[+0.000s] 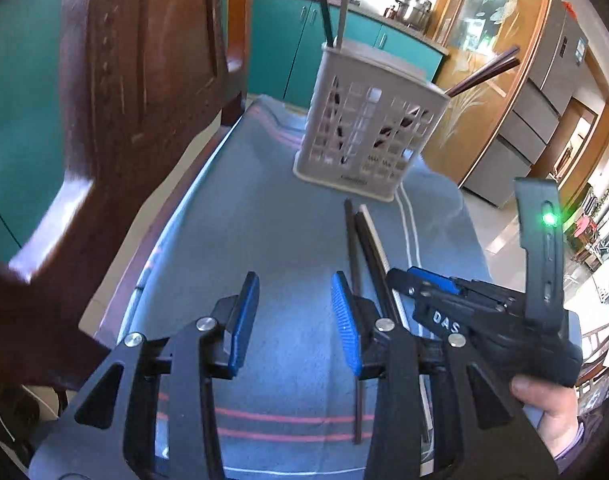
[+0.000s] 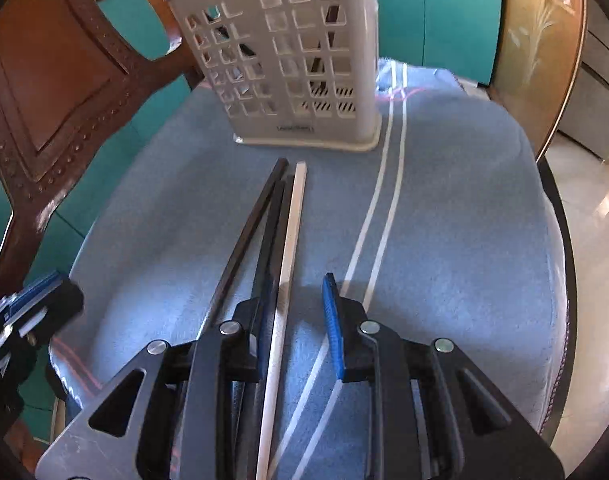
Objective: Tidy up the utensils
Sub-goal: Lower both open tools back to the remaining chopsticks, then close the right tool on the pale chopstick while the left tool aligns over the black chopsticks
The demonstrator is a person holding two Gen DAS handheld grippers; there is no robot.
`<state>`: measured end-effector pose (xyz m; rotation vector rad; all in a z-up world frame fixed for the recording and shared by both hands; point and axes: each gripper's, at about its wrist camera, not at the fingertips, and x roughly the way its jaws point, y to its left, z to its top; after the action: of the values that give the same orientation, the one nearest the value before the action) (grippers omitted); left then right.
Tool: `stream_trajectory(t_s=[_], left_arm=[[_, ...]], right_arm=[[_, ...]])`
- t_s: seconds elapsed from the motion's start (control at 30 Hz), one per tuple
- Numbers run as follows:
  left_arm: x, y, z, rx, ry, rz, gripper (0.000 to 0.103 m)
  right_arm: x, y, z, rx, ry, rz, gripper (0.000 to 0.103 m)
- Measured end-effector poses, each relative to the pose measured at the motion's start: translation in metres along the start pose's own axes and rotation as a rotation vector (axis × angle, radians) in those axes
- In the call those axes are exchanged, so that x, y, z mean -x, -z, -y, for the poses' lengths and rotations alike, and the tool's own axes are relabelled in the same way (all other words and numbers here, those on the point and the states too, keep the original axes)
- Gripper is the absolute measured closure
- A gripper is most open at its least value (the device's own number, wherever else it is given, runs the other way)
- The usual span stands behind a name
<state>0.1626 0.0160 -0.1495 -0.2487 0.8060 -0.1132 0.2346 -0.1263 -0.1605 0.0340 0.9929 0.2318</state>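
My right claw (image 2: 300, 320) is partly open and empty, over the loose chopsticks (image 2: 282, 240) lying on the blue cloth (image 2: 464, 200), the pale one just inside its left pad. I'd centre on a single stick before closing. The left claw (image 1: 294, 316) stands apart, empty, at nine o'clock of them. The holder (image 2: 288, 60) stands at twelve; chair back (image 2: 52, 80) crowds ten, cloth edge drops off at three.

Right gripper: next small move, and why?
Probably lower the right gripper a little further and close on the pale chopstick. That stick already runs between its open pads, the dark chopsticks lie just outside the left pad, and the white holder stands upright just beyond their far ends. The left gripper is open over bare cloth.
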Motion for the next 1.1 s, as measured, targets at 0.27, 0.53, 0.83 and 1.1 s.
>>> stream_trajectory(t_s=[0.27, 0.53, 0.83, 1.1], left_arm=[[-0.003, -0.002, 0.003, -0.01, 0.012, -0.007, 0.057], [0.003, -0.001, 0.007, -0.031, -0.004, 0.012, 0.057], [0.006, -0.001, 0.012, -0.056, -0.007, 0.031, 0.057], [0.001, 0.0, 0.02, -0.09, -0.029, 0.03, 0.052]], right_arm=[[0.002, 0.004, -0.007, 0.016, 0.05, -0.022, 0.078], [0.01, 0.017, 0.005, -0.103, 0.04, -0.016, 0.097], [0.045, 0.045, 0.039, -0.273, 0.002, 0.01, 0.097], [0.052, 0.04, 0.04, -0.194, 0.056, 0.055, 0.091]])
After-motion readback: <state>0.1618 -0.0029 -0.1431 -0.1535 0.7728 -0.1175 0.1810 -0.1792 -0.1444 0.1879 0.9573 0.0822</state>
